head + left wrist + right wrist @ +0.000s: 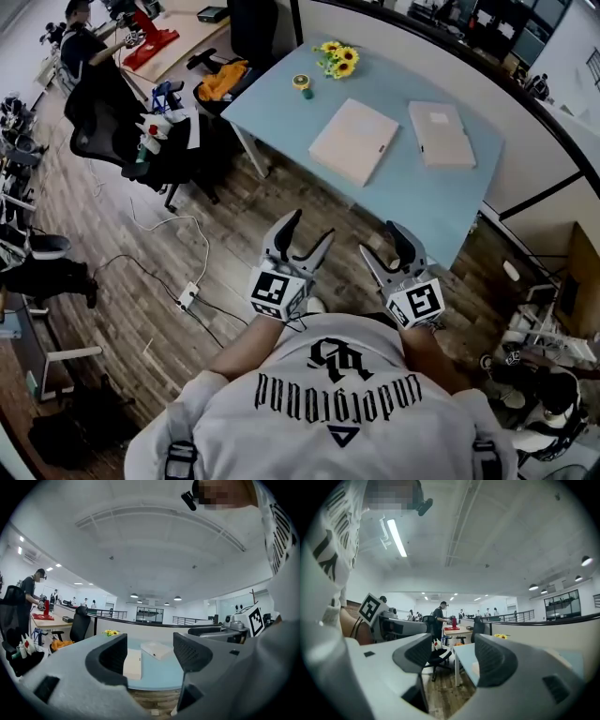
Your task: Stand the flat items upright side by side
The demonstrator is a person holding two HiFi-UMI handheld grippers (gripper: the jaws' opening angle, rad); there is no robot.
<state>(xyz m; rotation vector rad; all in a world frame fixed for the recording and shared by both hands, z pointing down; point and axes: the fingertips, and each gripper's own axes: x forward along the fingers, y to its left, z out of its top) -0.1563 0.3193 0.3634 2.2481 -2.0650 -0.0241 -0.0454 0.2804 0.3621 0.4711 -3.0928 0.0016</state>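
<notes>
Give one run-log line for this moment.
left hand-held gripper: open, empty; right hand-held gripper: open, empty; left folder, right folder: flat on table

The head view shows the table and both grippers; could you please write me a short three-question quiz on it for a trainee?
1. True or false: the left-hand flat item and the right-hand flat item both lie flat on the table, apart from each other.
2. Which of these stands near the table's far left corner? A. yellow flowers B. a laptop C. a kettle
3. Fill in: the left gripper and the right gripper hang short of the table with their jaws ____, and nothing is between them.

Key: 1 true; 2 A; 3 apart.
</notes>
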